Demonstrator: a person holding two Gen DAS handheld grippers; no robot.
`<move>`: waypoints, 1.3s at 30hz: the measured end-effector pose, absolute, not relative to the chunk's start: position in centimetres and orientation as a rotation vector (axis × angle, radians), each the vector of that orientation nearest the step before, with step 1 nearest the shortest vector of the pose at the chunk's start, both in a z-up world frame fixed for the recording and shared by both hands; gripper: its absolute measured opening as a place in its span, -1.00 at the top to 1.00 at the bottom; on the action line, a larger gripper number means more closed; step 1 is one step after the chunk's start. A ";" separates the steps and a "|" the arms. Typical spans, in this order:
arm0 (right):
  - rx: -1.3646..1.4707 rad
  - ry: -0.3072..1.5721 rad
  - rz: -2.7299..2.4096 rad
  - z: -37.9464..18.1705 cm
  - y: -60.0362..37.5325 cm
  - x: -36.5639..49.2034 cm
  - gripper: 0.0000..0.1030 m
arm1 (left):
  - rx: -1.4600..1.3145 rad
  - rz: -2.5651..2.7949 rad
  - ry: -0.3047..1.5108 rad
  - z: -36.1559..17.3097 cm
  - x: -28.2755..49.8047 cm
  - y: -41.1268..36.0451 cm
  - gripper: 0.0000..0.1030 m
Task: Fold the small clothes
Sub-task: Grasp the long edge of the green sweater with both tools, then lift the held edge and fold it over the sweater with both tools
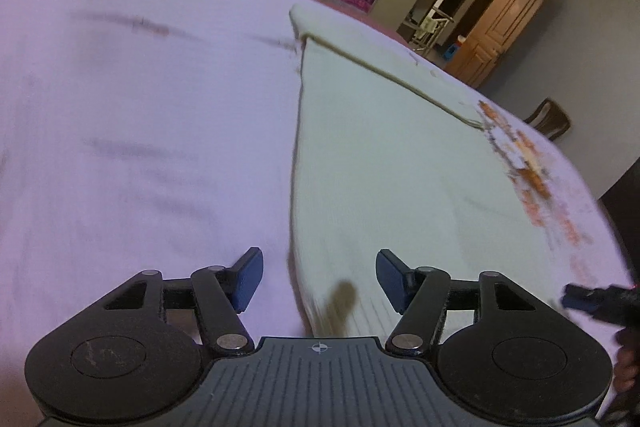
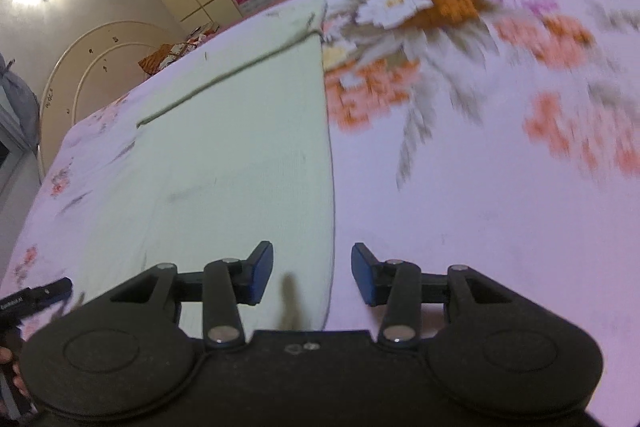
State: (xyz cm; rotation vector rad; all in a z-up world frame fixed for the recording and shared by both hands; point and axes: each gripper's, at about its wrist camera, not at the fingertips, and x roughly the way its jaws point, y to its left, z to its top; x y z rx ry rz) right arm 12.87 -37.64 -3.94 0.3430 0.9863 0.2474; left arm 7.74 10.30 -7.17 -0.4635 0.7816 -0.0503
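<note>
A: State the position of the pale green knitted garment (image 1: 384,163).

B: It lies flat on the bed's pink floral sheet (image 1: 140,99), already doubled into a tall panel with a darker seam running across its far end. The near left corner sits between the pads of the left tool (image 1: 319,281); the near right edge runs between the pads of the right tool (image 2: 312,277).

A: State the condition of each tool.

B: Left tool: jaws apart at a moderate gap, nothing clamped. Right tool: jaws apart at a narrower gap, nothing clamped. The cloth passes below both, untouched as far as the blurred views show.

A: Why are the two tools set at opposite near corners?

B: Judged from the layout, each tool straddles one side edge so both corners can be pinched together. This keeps the hem level when the near end is carried toward the far seam.

A: Hazard?

B: The knit looks soft; a pinch may catch the sheet beneath it.
</note>
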 end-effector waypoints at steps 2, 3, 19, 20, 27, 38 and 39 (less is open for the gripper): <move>0.373 1.001 0.255 -4.2 -37.7 12.1 0.16 | -0.520 -0.066 0.783 -7.7 6.8 10.5 -0.22; 0.391 1.006 0.258 -4.4 -37.7 11.9 0.16 | -0.550 -0.075 0.783 -8.0 6.5 10.6 -0.22; 0.917 1.048 0.320 -8.6 -39.8 12.4 0.28 | -0.874 -0.218 0.766 -12.6 9.0 10.5 0.06; 0.942 1.046 0.329 -8.8 -39.9 12.5 0.28 | -0.869 -0.220 0.765 -12.6 8.9 10.2 0.07; 0.889 1.074 0.335 -8.9 -39.4 12.0 0.68 | -0.912 -0.215 0.746 -13.2 9.1 10.5 0.29; 0.716 0.950 0.353 -3.8 -37.0 11.8 0.89 | -0.901 -0.202 0.603 -8.7 8.6 11.2 0.93; 0.696 0.921 0.370 -2.4 -36.7 11.9 0.89 | -0.892 -0.210 0.586 -7.8 8.8 11.3 0.93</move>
